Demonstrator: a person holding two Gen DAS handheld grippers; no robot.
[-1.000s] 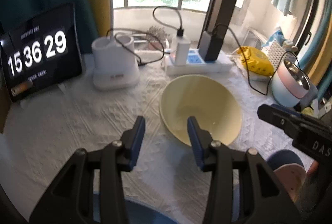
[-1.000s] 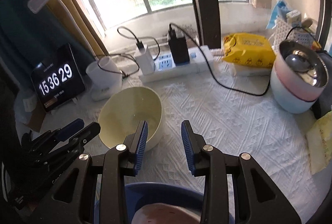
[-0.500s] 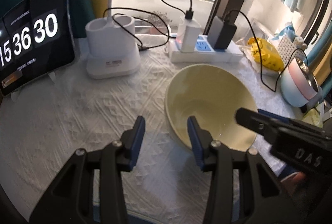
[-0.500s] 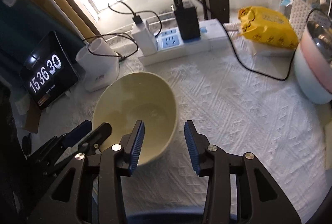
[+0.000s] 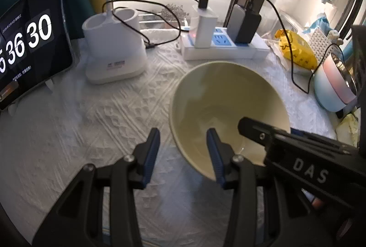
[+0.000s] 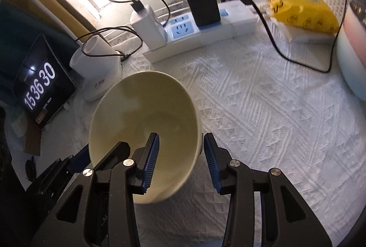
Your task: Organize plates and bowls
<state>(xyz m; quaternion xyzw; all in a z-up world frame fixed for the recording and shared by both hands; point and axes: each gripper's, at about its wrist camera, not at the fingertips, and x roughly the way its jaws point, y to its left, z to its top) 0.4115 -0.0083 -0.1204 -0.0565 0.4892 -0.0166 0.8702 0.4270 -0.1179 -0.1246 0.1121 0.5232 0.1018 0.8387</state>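
Pale yellow bowl [image 6: 146,123] stood on the white textured cloth [image 6: 263,128] of the counter. The right tool [image 6: 180,155] straddled the bowl's near right rim, its left finger inside the bowl, its right finger outside; the jaws stood partly open, pads apparently clear of the wall. The left tool [image 5: 183,153], likewise partly open and empty, straddled the near left rim, right finger over the bowl. Beyond both tools lay a power strip [image 6: 196,41]; far left, a clock display [image 6: 39,84].
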